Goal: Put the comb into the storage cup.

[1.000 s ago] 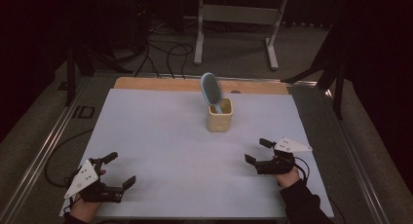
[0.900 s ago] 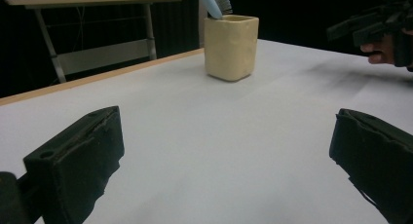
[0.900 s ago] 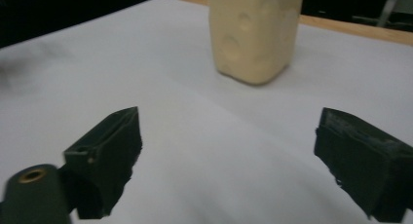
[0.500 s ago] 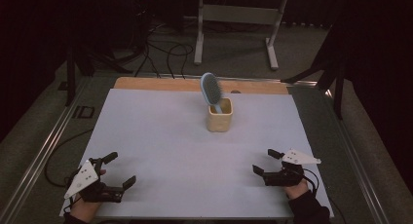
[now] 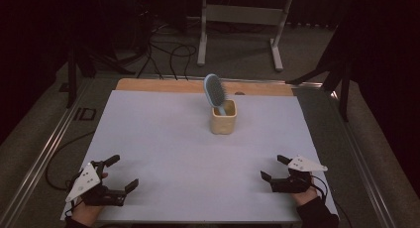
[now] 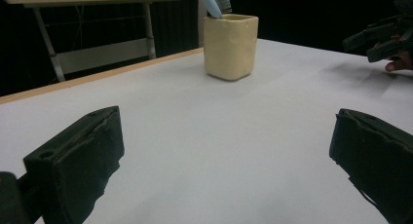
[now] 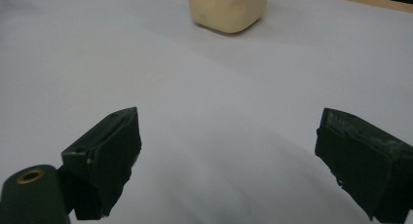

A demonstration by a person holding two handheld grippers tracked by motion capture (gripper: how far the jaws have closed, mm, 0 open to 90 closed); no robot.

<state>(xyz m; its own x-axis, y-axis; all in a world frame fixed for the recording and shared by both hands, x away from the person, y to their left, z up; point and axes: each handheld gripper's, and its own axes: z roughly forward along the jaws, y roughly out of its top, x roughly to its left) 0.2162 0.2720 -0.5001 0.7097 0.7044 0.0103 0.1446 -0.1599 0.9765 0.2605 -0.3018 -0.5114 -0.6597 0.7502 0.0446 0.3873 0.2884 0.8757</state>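
- I've got both tools low over the white desk (image 5: 163, 139), one at each near corner, well apart from each other.
- My left tool (image 5: 124, 172) sits at the near left corner in the high view, jaws spread wide, nothing between them. A grey three-cornered plate rides on top of it.
- In the left gripper view, my own two black jaws stand far apart at the bottom edge with bare white desk showing between them.
- My right tool (image 5: 274, 167) is at the near right corner, jaws wide too and gripping nothing. It points inward across the desk.
- The right gripper view confirms it: both jaws at the frame's sides, a wide stretch of desk in the gap.
- The cup (image 5: 223, 117) I'm watching is cream-coloured and squarish, standing upright toward the far middle of the desk, well apart from both tools.
- A light blue hairbrush (image 5: 214, 89) stands in that cup, handle down, bristle head sticking up and tilted a little to the left in the high view.
- From the left tool's camera the cup (image 6: 230, 46) is ahead, slightly right of centre, with the brush (image 6: 214, 1) poking out of its top; the right tool (image 6: 377, 39) shows at the far right edge.
- From the right tool's camera the cup's (image 7: 228, 7) lower part sits at the top of the frame.
- Beyond the desk lie a wooden strip, cables and a metal stand on the floor.
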